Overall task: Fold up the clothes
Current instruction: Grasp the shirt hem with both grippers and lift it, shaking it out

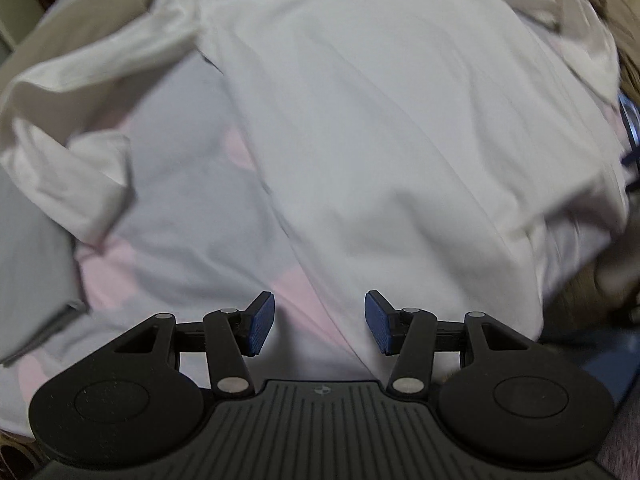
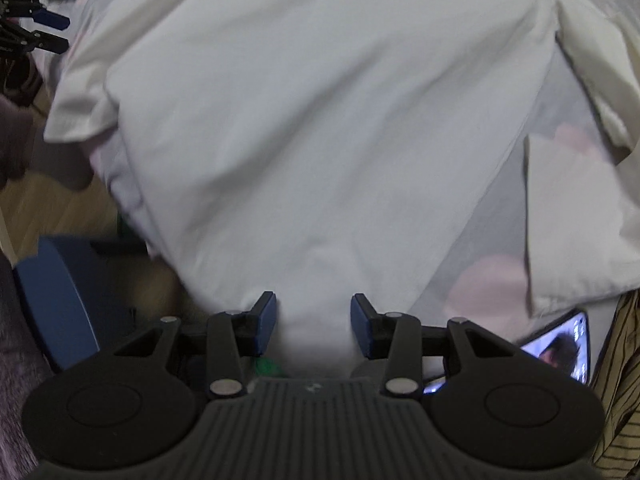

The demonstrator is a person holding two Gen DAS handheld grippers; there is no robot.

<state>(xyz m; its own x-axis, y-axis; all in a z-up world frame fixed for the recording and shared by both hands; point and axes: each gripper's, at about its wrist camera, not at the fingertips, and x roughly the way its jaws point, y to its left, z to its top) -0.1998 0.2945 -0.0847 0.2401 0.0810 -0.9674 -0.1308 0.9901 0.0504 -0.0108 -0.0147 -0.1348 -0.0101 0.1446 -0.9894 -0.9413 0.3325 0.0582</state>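
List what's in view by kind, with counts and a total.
White garment: 1
Grey sheet with pink patches: 1
Lit phone screen: 1
Striped cloth: 1
Blue box-like item: 1
Tools, left tool and right tool, both open: 2
Total: 7

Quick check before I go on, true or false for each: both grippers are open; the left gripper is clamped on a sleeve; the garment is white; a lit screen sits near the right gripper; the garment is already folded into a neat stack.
1. Both grippers, left gripper and right gripper, are open: true.
2. Left gripper clamps a sleeve: false, it holds nothing.
3. The white shirt is white: true.
4. A lit phone screen lies near the right gripper: true.
5. Shirt folded into a stack: false, it lies spread on the bedsheet.
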